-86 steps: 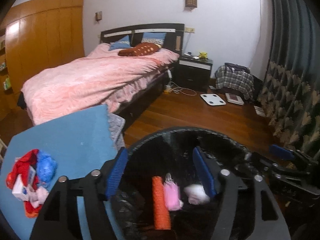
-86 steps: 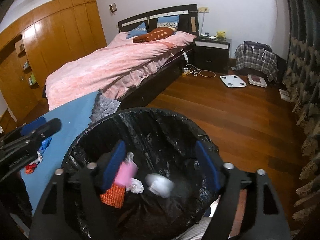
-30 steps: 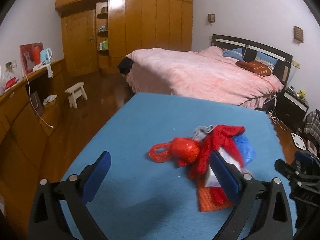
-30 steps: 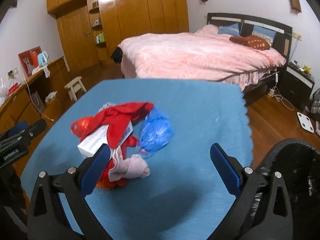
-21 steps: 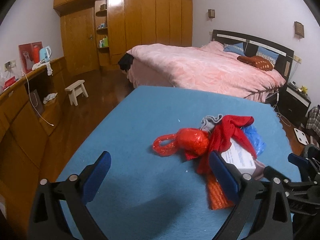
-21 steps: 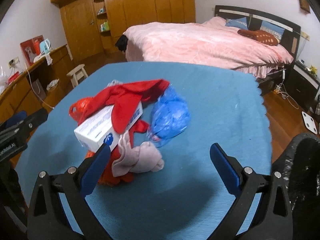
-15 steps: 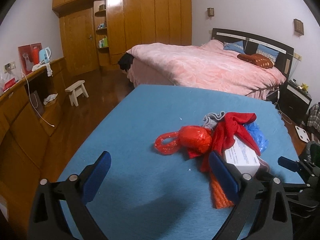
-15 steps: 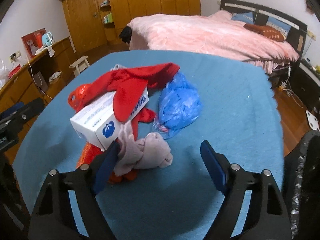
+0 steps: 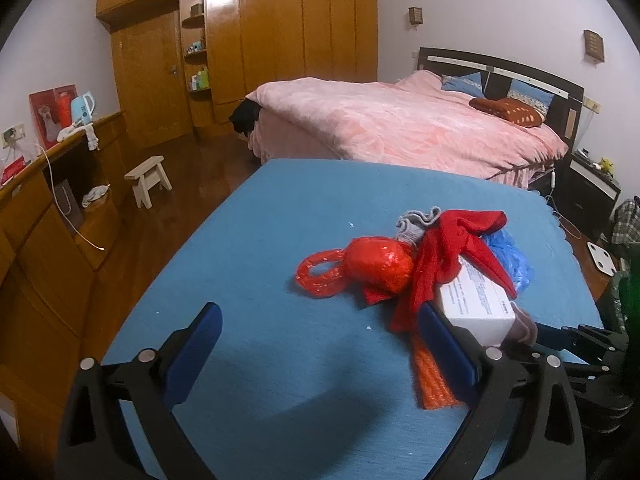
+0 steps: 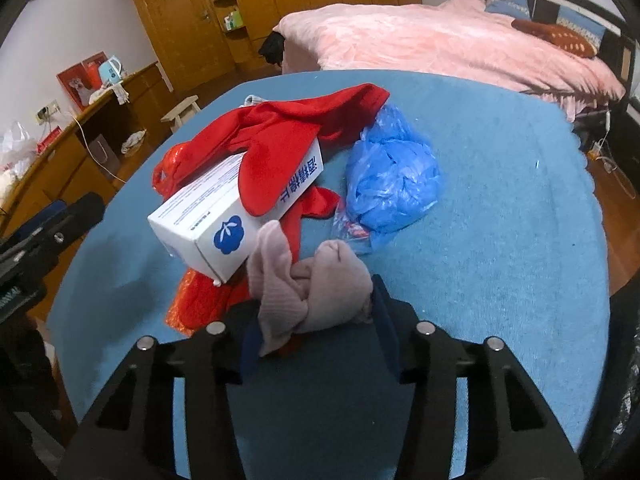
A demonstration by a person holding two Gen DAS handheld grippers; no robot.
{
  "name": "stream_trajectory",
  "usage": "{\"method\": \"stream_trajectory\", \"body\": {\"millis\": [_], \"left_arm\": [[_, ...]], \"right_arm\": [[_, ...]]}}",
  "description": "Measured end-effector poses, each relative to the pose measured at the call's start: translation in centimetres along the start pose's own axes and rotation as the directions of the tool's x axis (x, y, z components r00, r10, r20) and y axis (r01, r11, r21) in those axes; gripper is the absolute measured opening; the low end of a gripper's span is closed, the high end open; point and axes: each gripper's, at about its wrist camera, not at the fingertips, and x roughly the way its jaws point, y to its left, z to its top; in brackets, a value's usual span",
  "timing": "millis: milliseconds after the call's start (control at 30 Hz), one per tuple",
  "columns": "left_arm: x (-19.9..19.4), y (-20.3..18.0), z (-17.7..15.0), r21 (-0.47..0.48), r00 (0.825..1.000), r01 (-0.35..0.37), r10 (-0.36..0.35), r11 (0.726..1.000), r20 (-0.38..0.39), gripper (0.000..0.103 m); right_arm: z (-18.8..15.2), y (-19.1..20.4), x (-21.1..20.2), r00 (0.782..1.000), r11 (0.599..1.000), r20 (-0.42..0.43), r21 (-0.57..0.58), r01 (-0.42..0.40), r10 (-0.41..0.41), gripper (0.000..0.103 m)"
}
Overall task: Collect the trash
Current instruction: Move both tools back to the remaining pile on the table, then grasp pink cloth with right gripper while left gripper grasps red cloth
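One pink sock [image 10: 312, 284] pinched in right tongs [image 10: 316, 320].

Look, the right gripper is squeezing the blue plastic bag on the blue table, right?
Not quite. The right wrist view shows the right gripper with its fingers closed on the pink sock, not the blue plastic bag, which lies untouched farther back on the blue table.
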Motion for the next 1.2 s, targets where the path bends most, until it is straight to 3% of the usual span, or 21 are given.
{"method": "stream_trajectory", "body": {"millis": [500,700,800,900,967,1133,1200], "left_arm": [[0.2,-2.9,0.3,0.018,0.999,0.049,-0.049,0.999,0.000,0.096],[1.6,-4.6,2.1,0.015,0.997,0.077,-0.078,0.997,0.027,0.089],[3.2,-5.4,2.8,0.017,0.995,0.096,-0.096,0.995,0.011,0.080],[4.4,-6.1,3.0,0.027,0.993,0.119,-0.119,0.993,-0.014,0.064],[5.1,-6.5,2.9,0.036,0.991,0.134,-0.132,0.990,-0.032,0.046],[5.8,-6.9,2.9,0.030,0.982,0.187,-0.185,0.982,-0.048,0.013],[5.5,-6.8,3.1,0.019,0.980,0.195,-0.194,0.981,-0.039,0.009]], "right_arm": [[0.3,-4.2,-4.1,0.995,0.994,0.069,0.075,0.073,-0.078,0.045],[1.9,-5.1,-4.4,0.990,0.993,0.095,0.055,0.101,-0.106,0.045],[2.5,-5.2,-4.3,0.989,0.993,0.100,0.055,0.103,-0.109,0.046],[2.8,-5.3,-4.1,0.989,0.993,0.101,0.055,0.103,-0.108,0.046],[2.8,-5.3,-4.1,0.989,0.993,0.100,0.054,0.102,-0.107,0.046],[3.1,-5.3,-4.0,0.989,0.993,0.100,0.050,0.105,-0.109,0.046],[3.1,-5.3,-4.0,0.989,0.993,0.103,0.052,0.105,-0.110,0.046]]}}
